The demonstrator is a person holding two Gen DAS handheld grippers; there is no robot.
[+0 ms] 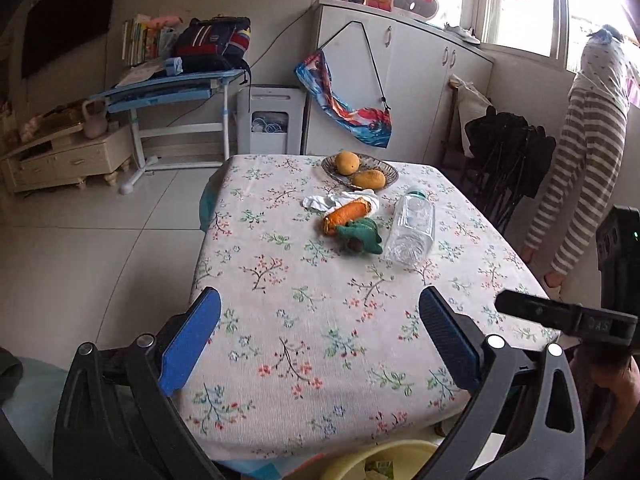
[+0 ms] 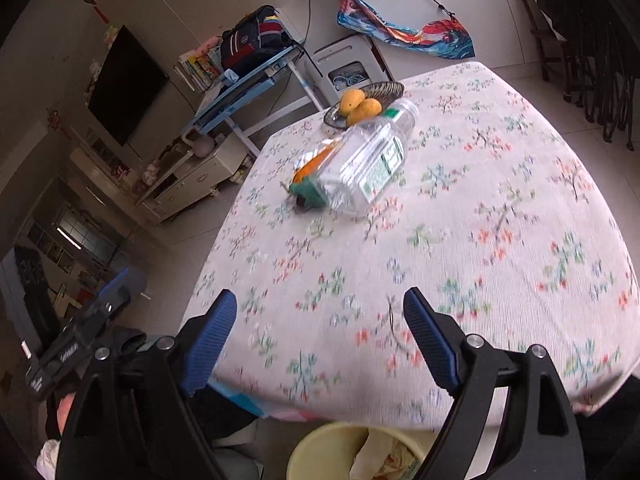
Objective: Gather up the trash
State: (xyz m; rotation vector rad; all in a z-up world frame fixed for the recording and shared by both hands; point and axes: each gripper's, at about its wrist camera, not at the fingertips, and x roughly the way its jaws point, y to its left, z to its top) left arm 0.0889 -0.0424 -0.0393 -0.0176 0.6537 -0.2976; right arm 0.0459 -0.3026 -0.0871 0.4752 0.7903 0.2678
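An empty clear plastic bottle (image 1: 412, 230) (image 2: 366, 160) lies on its side on the flowered tablecloth (image 1: 312, 340) (image 2: 480, 240). Left of it lies an orange and green knitted carrot toy (image 1: 348, 220) (image 2: 308, 172), with crumpled white paper (image 1: 320, 201) behind it. A yellow bin (image 1: 376, 462) (image 2: 360, 454) holding wrappers stands below the table's near edge. My left gripper (image 1: 320, 312) hangs open above the near end of the table, nothing between its blue pads. My right gripper (image 2: 320, 320) is open too and holds nothing; it also shows at the right in the left wrist view (image 1: 560, 312).
A dish (image 1: 390, 168) (image 2: 390, 88) with two mangoes (image 1: 360, 170) sits at the table's far end. A person in a striped top (image 1: 580, 184) bends over at the right by the window. Dark folded chairs (image 1: 508, 160) stand beside the table. A blue desk (image 1: 172, 88) and white cabinets (image 1: 400, 80) line the far wall.
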